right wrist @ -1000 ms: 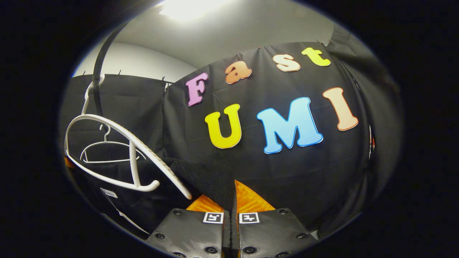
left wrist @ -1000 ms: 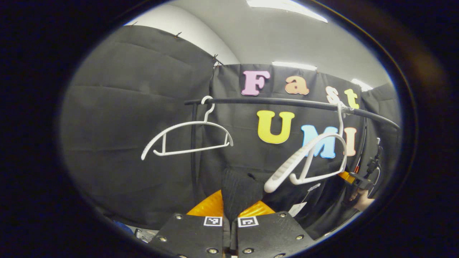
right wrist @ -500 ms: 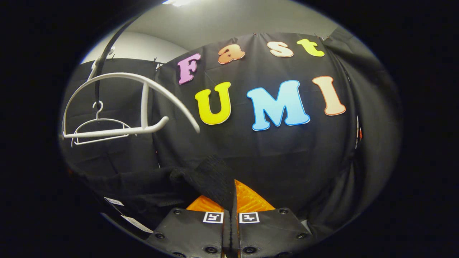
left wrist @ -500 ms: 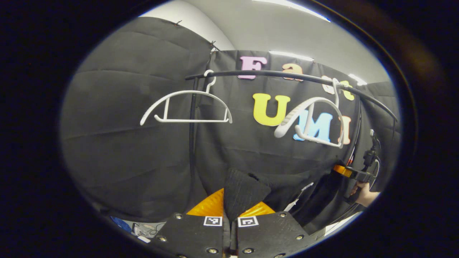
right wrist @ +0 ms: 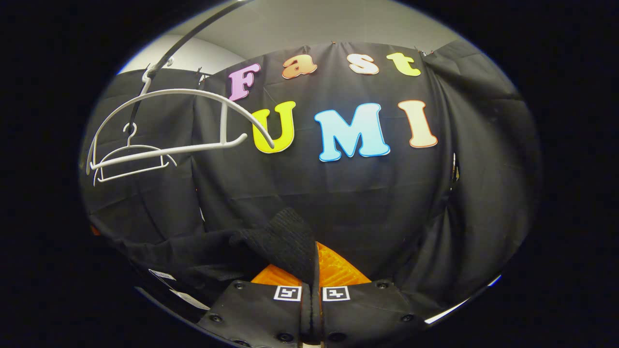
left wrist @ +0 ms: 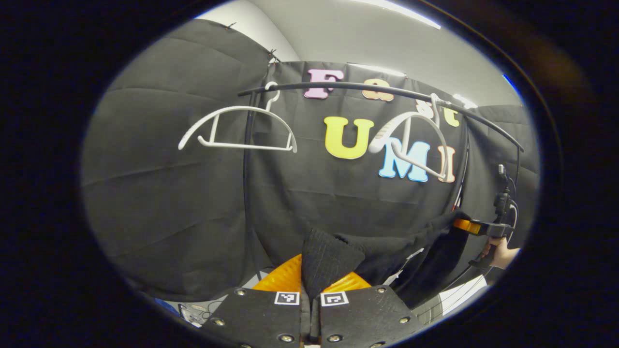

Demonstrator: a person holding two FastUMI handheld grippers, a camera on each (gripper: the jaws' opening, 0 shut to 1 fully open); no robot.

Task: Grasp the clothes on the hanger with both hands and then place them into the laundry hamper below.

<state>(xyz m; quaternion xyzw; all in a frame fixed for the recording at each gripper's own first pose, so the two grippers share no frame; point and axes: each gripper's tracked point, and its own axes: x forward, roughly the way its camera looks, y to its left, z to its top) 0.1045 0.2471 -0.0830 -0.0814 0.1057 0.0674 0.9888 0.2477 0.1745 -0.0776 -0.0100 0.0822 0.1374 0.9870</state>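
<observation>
— Where's the garment [left wrist: 387,246]?

— Off the hanger [left wrist: 411,145], slung between your grippers, long axis running left to right. Your left gripper [left wrist: 309,290] and right gripper [right wrist: 309,275] are each pinched tight on a fold.

— And the hamper?

— I can't see it here; judging by the task, it's below, so lower both ends evenly.

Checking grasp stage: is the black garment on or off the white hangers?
Off. Both white plastic hangers hang bare on the black rail; the black knitted garment stretches below them.
</observation>
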